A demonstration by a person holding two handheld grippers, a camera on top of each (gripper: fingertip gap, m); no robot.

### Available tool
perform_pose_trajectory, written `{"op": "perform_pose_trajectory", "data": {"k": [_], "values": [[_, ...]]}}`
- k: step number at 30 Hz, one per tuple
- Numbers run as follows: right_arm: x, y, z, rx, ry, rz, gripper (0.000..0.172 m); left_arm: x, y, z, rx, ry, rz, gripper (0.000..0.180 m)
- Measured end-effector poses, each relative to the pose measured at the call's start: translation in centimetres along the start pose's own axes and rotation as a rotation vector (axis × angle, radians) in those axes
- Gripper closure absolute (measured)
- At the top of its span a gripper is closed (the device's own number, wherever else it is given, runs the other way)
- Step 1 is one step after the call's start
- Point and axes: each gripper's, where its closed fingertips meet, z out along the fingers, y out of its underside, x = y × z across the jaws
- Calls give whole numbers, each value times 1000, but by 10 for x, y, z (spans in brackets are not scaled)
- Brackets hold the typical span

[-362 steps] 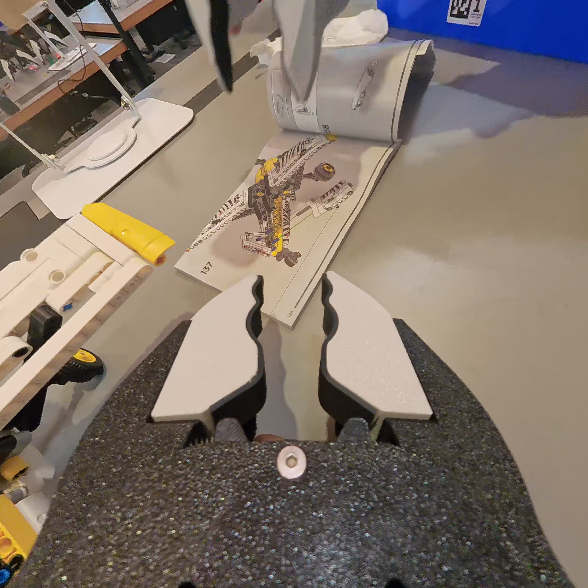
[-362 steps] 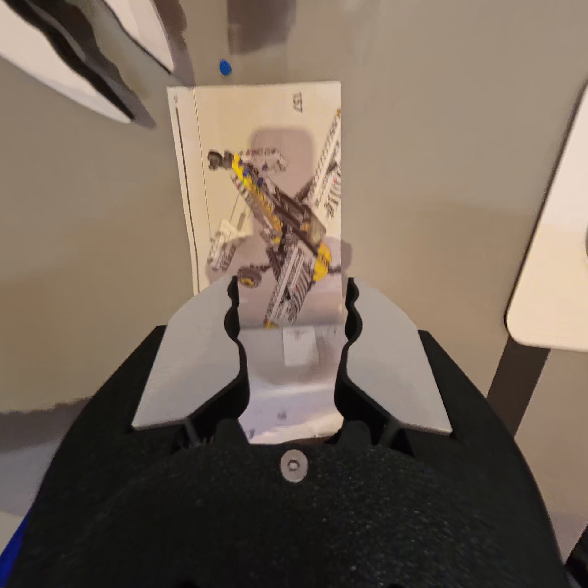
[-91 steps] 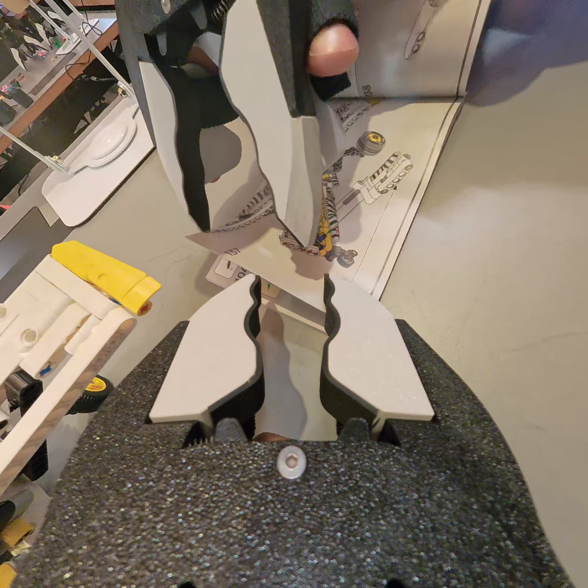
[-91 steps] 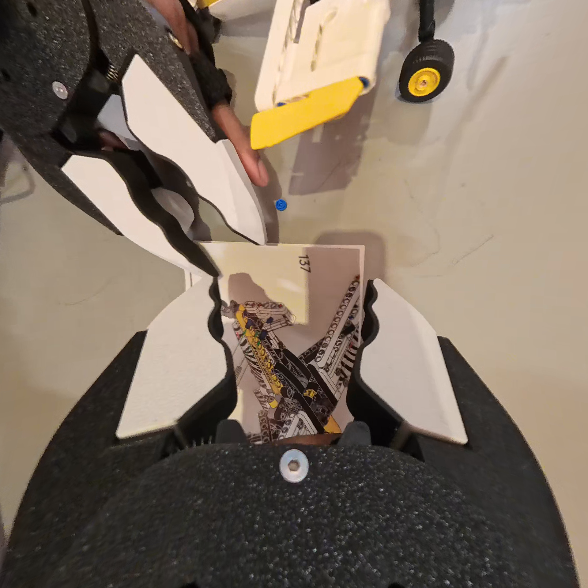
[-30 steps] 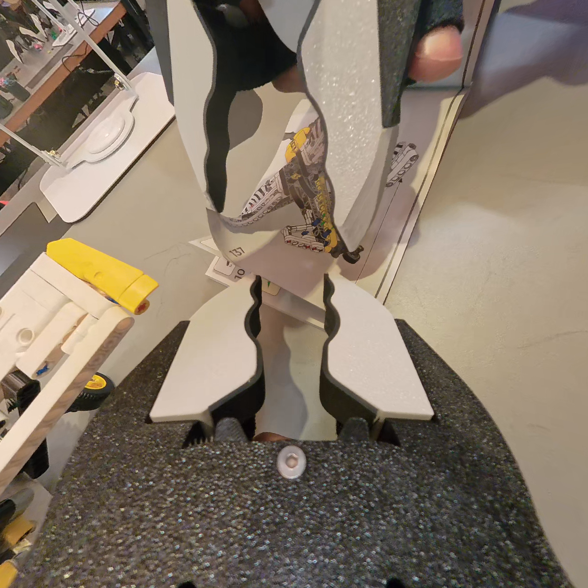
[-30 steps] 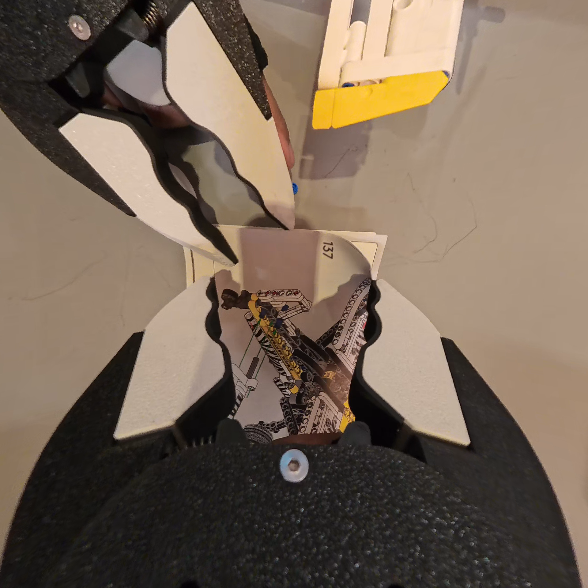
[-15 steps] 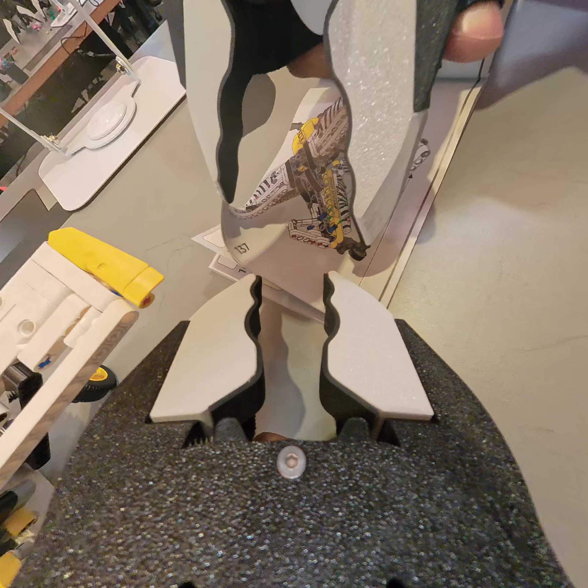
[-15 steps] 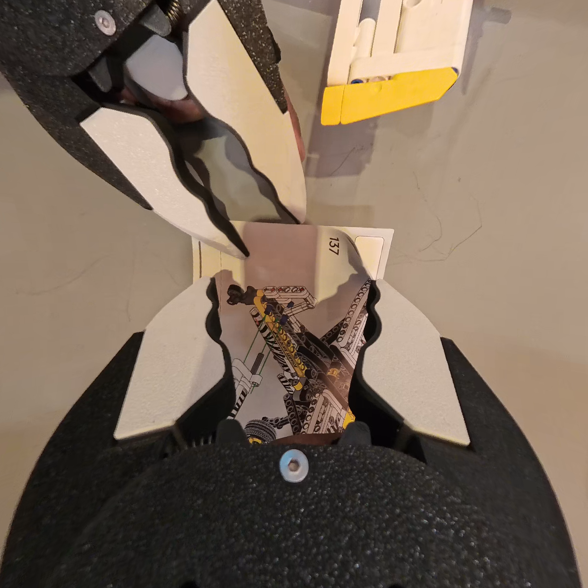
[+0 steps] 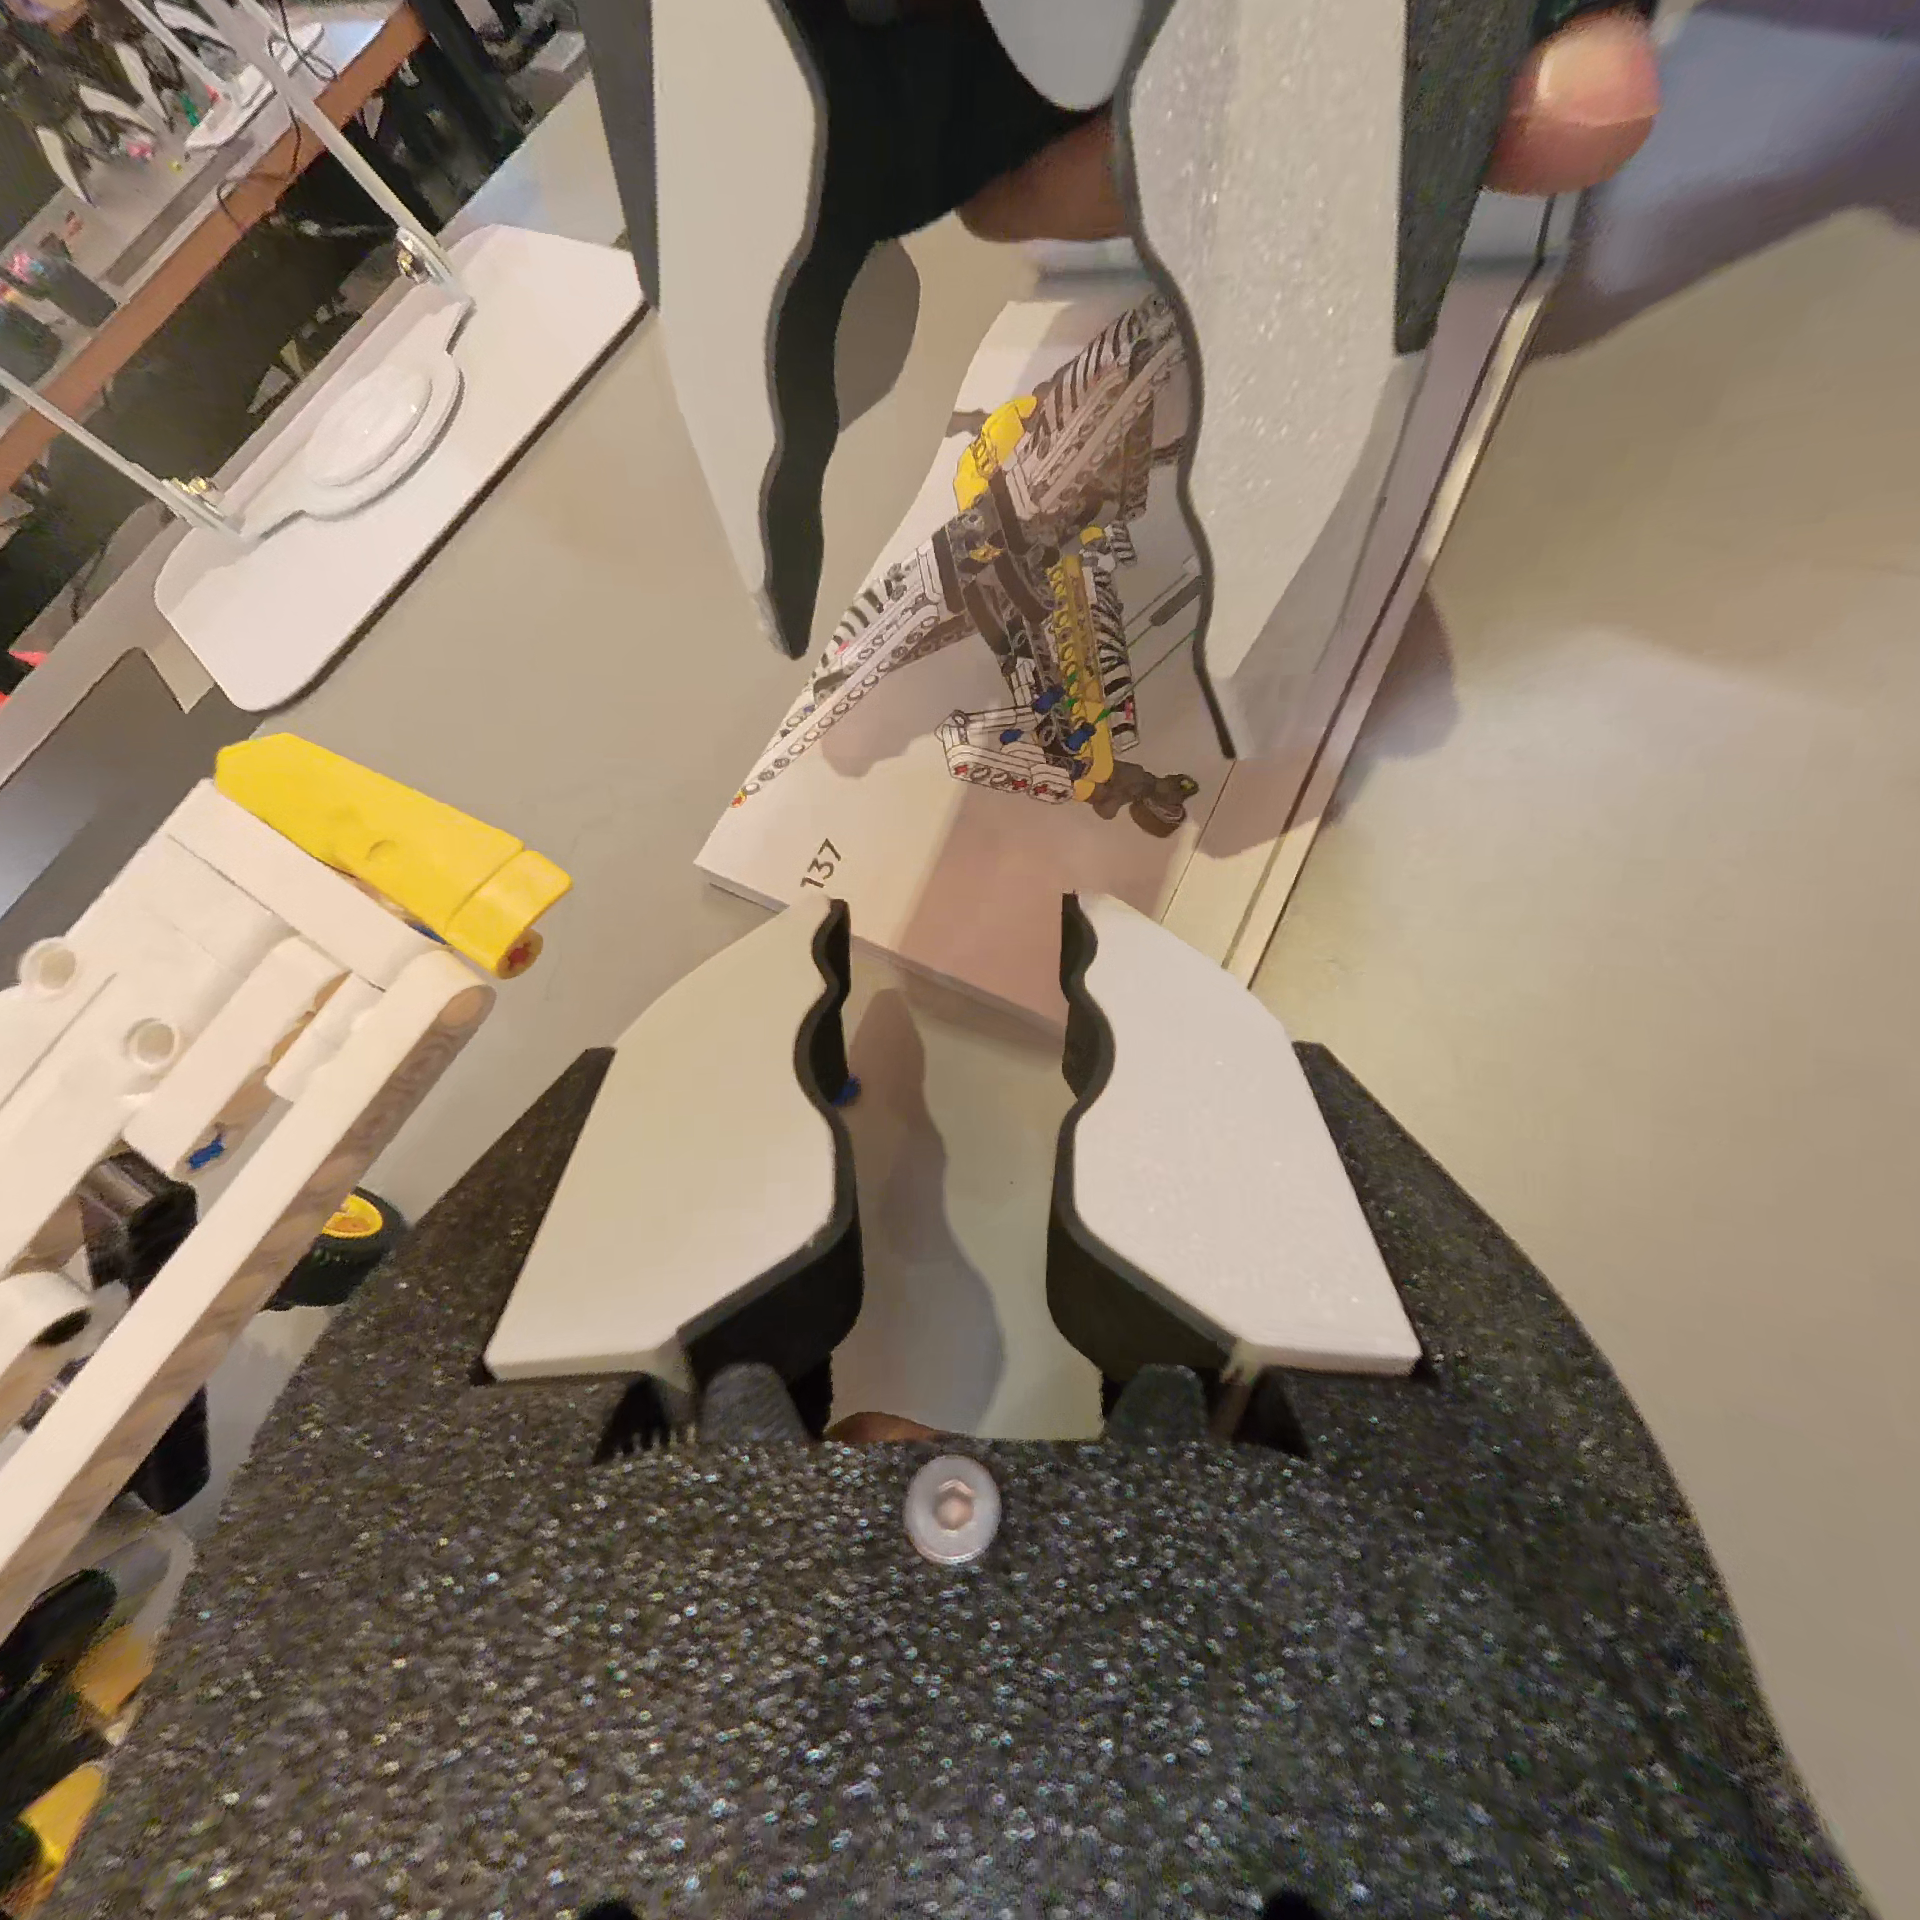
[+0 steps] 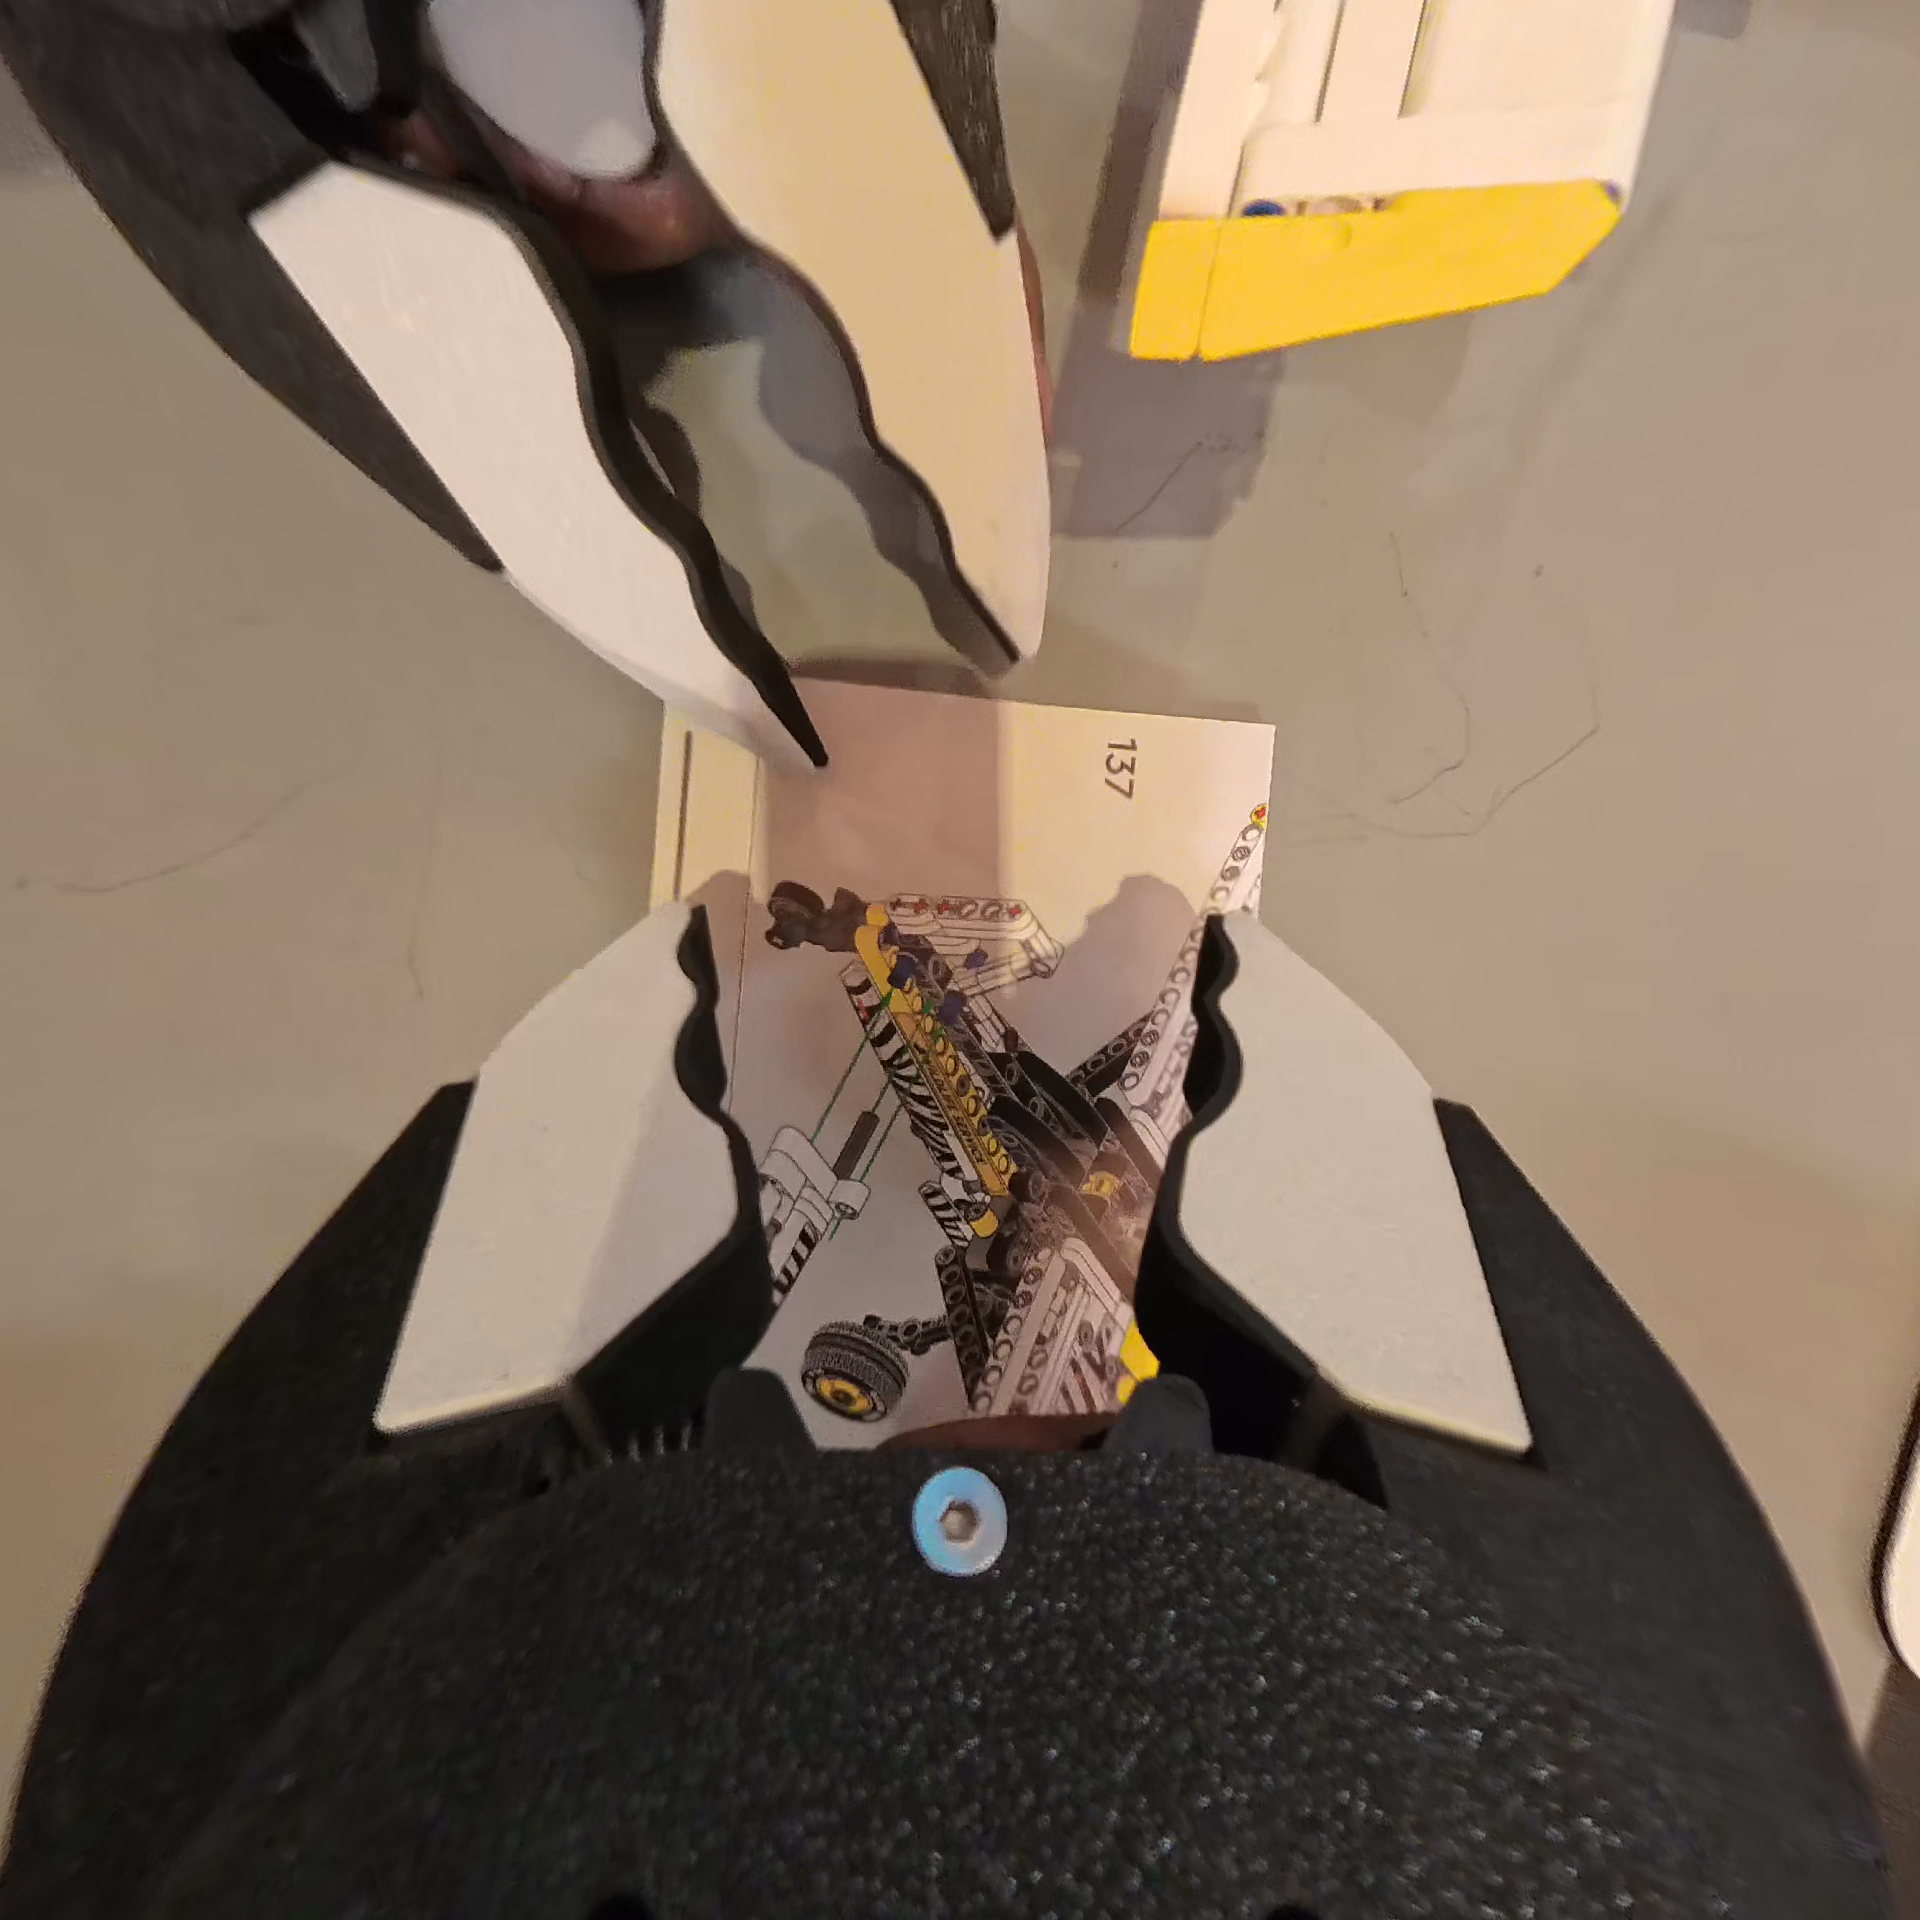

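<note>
Left gripper (image 9: 951,914): jaws part-open, nothing between them, tips just over the near edge of the instruction booklet (image 9: 997,852). Right gripper (image 10: 951,930): jaws wide, empty, hovering above the same booklet (image 10: 1029,810), fingers straddling the printed drawing without pressing on it. Booklet lies open and flat on the grey tabletop (image 9: 1610,831), page corner down. White-and-yellow brick model (image 9: 312,935) sits just left of the booklet. Small blue pin (image 9: 847,1091) on the table by the left finger. Neither gripper has hold of any page.
</note>
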Motion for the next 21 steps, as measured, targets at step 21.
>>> {"op": "perform_pose_trajectory", "data": {"k": [21], "values": [[-15,9,16,-128,113,7,67,-12,-1,-26,89,-11,-103,141]]}}
